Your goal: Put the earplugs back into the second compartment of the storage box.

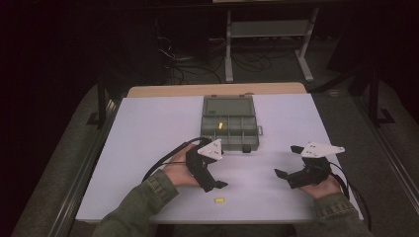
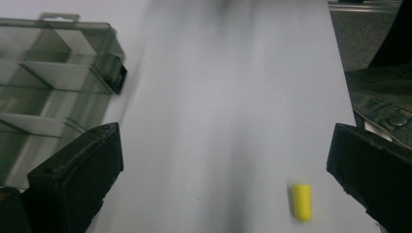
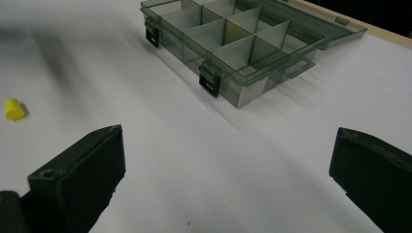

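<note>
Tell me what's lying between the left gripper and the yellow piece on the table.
Nothing: in the left gripper view, bare white table separates the open left gripper from the yellow piece.

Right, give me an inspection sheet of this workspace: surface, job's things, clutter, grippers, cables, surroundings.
Surface: white table top, flat, with a wooden edge at the far side.
Job's things: compartment box, lid open and lying flat behind it, one yellow piece in a middle compartment; a second yellow earplug loose on the table near the front edge.
Clutter: nothing seen.
Grippers: left gripper jaws wide open, the loose earplug ahead of them in its own view; right gripper jaws wide open, holding nothing.
Cables: a black cable loops from the left gripper across the table; more cables lie on the floor beyond the table.
Surroundings: dark room, grey metal stand behind the table.
</note>
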### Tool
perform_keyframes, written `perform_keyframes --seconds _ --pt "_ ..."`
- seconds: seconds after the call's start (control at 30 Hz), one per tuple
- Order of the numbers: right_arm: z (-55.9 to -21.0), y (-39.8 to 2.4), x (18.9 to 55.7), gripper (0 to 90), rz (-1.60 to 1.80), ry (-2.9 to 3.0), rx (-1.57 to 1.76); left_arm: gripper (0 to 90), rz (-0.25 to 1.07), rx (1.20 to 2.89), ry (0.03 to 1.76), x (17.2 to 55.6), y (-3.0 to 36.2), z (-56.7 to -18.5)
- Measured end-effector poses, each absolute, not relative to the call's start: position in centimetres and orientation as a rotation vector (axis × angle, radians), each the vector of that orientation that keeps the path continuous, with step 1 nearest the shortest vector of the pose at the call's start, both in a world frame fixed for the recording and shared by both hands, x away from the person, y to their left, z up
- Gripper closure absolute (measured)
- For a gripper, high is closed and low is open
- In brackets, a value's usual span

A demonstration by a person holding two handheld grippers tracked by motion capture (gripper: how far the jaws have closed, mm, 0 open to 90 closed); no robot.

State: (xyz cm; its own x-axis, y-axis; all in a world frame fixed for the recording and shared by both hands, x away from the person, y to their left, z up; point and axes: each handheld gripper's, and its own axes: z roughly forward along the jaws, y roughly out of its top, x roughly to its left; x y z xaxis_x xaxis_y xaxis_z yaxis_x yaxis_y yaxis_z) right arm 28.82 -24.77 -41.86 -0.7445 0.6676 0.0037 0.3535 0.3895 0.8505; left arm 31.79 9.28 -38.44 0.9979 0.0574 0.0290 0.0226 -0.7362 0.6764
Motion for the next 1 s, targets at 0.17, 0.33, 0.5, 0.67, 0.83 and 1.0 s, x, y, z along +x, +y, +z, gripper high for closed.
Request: perform_keyframes --seconds 0.17,0.33,0.5,0.67,0.83,1.0 --pt "-41.9 -24.8 28.8 0.0 1.293 2.314 0.888 0.0 0.022 2.426 0.038 30.9 9.2 -39.4" --pt "-41.8 -24.8 28.8 0.0 1.293 2.314 0.887 0.0 -0.004 2.465 0.009 30.1 9.2 -40.4" --pt "-41.8 -24.8 28.8 0.0 1.298 2.312 0.889 0.9 -0.015 2.482 0.005 29.5 9.5 -41.1" --pt "-41.8 -24.8 28.8 0.0 1.297 2.312 0.89 12.1 -0.055 2.509 -0.017 28.9 9.8 -41.9" --pt "-41.9 -24.8 28.8 0.0 1.294 2.315 0.887 22.4 -0.089 2.54 -0.038 28.6 9.7 -42.6" --pt "-41.9 -24.8 28.8 0.0 1.297 2.315 0.888 31.6 -0.119 2.55 -0.046 28.6 9.6 -43.1"
